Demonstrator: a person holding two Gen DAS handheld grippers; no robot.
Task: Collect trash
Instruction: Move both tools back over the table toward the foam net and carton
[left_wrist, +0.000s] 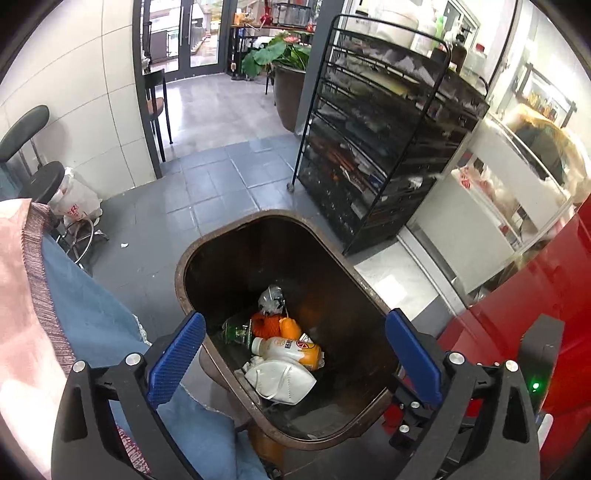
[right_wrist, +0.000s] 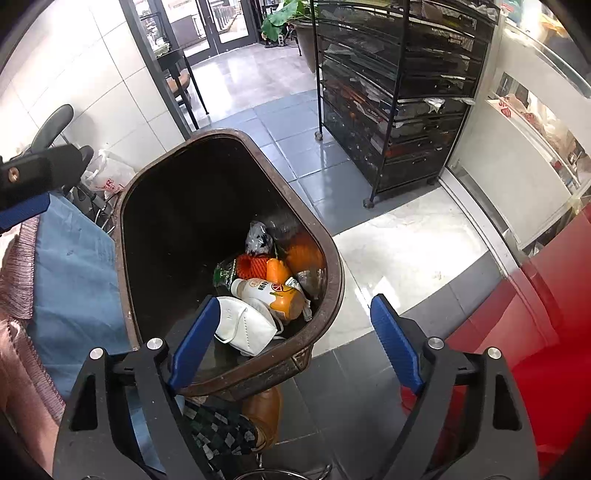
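Bin mouth: my left claw (left_wrist: 295, 354) hangs spread over the brown bin (left_wrist: 236, 229), nothing between its pads; upper bin empty.
Bin floor: mask (left_wrist: 280, 380), bottle (left_wrist: 288, 349) and orange scraps crowd it.
2 o'clock: black rack (left_wrist: 388, 147) blocks.
12 o'clock: tiled floor (left_wrist: 214, 184) clear.

- The left gripper (left_wrist: 295, 354) points steeply down over the open mouth of the brown bin (left_wrist: 192, 254), its blue-padded jaws spread wide with nothing between them.
- Its left finger (left_wrist: 177, 358) hangs outside the bin's near-left rim, and its right finger (left_wrist: 413, 354) stands over the bin's right edge.
- The right gripper (right_wrist: 295, 343) also tilts steeply down, above the bin's near rim, jaws wide apart and empty.
- Its left pad (right_wrist: 195, 343) sits over the bin's interior; its right pad (right_wrist: 397, 343) hangs outside the bin.
- In the right wrist view, a blue tip of the left gripper shows beyond the bin's left rim.
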